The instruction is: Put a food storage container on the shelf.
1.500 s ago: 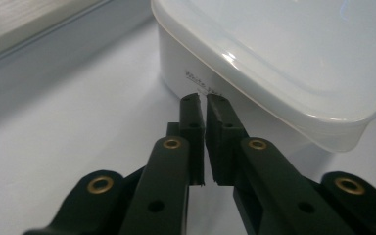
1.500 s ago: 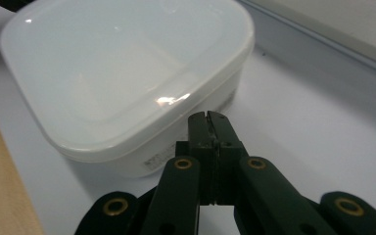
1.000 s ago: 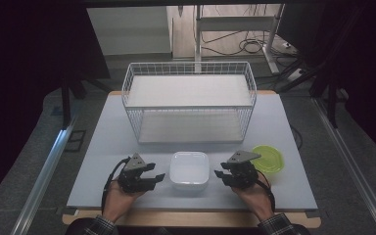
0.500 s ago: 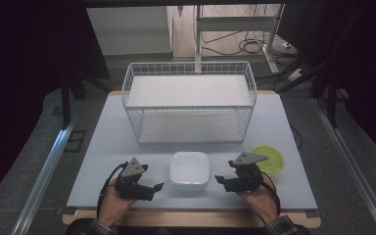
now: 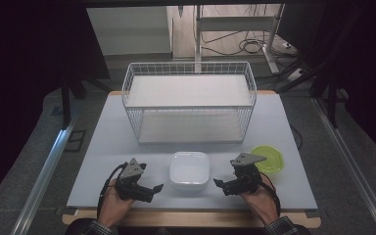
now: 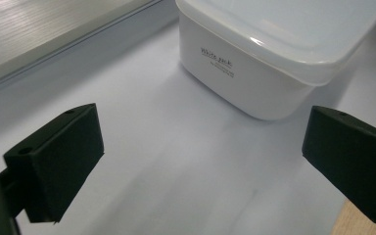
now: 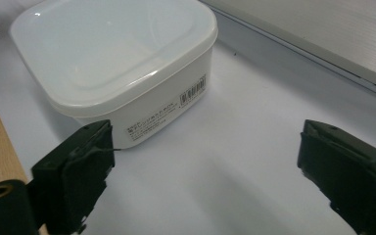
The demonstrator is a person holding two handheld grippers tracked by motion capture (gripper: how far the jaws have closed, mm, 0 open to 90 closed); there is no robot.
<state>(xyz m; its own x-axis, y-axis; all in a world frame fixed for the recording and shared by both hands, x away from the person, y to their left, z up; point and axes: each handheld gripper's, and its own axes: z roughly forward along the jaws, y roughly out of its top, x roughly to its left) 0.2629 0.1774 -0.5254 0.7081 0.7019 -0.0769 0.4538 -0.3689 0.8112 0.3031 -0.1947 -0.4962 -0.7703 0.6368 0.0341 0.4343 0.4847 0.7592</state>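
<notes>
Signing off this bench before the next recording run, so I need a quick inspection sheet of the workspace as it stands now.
Surface: pale table, wooden front edge.
Job's things: white lidded container near the front edge, lid on, untouched.
Clutter: green lid at right; white wire basket behind.
Grippers: left gripper and right gripper open, flanking the container, apart from it.
Cables: one cable loops from the left gripper; more on the floor behind.
Surroundings: dark; metal floor rails at both sides.
</notes>
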